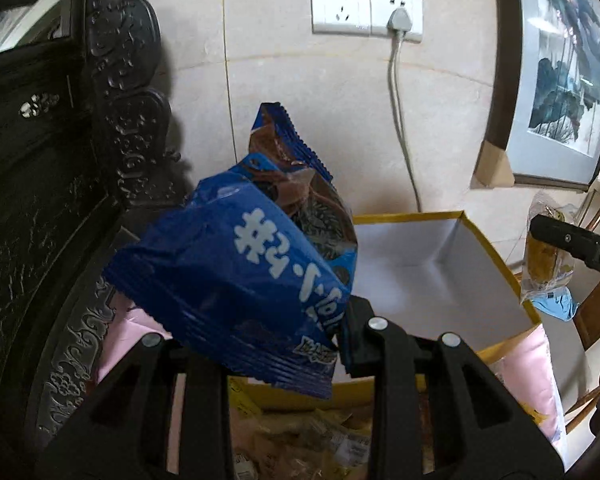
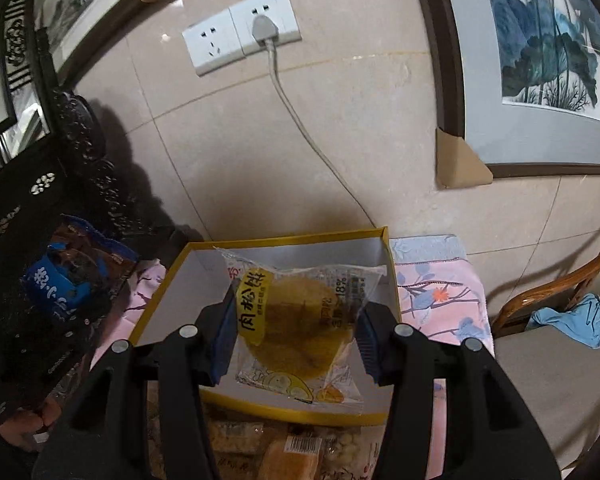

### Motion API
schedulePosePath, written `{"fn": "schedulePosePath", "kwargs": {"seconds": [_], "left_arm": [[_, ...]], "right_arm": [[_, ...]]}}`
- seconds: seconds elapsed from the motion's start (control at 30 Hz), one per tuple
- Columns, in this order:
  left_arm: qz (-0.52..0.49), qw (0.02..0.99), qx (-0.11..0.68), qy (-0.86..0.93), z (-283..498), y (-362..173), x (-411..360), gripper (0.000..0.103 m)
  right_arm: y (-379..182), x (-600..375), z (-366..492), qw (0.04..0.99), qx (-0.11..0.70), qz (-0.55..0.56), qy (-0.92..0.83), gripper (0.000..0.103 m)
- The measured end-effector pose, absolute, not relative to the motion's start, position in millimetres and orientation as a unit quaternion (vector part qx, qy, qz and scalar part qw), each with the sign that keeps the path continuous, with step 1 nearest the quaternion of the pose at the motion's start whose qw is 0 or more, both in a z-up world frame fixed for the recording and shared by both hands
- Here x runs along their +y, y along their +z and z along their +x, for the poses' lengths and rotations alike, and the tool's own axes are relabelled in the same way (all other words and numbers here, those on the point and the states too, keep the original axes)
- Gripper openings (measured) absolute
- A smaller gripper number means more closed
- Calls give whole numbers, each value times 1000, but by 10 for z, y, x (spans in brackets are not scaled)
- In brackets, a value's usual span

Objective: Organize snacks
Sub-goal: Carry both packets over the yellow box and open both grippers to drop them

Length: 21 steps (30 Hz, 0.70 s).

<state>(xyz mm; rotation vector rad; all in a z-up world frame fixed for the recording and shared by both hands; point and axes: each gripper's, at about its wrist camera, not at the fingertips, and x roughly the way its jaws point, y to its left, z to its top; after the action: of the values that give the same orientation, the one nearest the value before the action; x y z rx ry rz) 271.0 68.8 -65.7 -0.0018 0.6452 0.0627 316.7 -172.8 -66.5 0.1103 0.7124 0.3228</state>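
Right wrist view: the right gripper point(image 2: 296, 340) clamps a clear-wrapped cake point(image 2: 300, 320) above the yellow box point(image 2: 392, 276); lower it before letting go. The left gripper point(image 1: 260, 344) pinches a blue packet point(image 1: 236, 264) at the box's left.

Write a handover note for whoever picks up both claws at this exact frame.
Left claw: shut on the blue cookie packet, held up left of the yellow-rimmed box.
Right claw: shut on the clear-wrapped round pastry, held over the box's white interior.
Done: nothing lies in the box as far as visible.
Left: set down both snacks; more wrapped snacks wait in a pile in front of the box.
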Motion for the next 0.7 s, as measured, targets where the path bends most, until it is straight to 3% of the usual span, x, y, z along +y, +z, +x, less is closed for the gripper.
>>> {"fn": "schedulePosePath", "kwargs": {"seconds": [0.47, 0.5, 0.53, 0.57, 0.6, 0.7], "left_arm": [[14, 945, 326, 14, 2814, -708, 649, 29], [8, 945, 327, 16, 2833, -720, 661, 38], [3, 945, 327, 22, 2856, -740, 674, 56], [5, 945, 325, 33, 2860, -742, 674, 101], [12, 948, 314, 50, 2836, -728, 662, 101], [44, 956, 286, 50, 2749, -659, 596, 101]], "right_arm": [[-765, -1340, 3316, 922, 345, -26, 174, 52], [-779, -1333, 3339, 920, 348, -27, 177, 55], [-796, -1317, 3366, 917, 354, -32, 181, 63], [-807, -1289, 3372, 917, 355, -46, 173, 95], [-795, -1281, 3344, 923, 344, -56, 164, 102], [-738, -1272, 3255, 931, 318, -76, 163, 102]]}}
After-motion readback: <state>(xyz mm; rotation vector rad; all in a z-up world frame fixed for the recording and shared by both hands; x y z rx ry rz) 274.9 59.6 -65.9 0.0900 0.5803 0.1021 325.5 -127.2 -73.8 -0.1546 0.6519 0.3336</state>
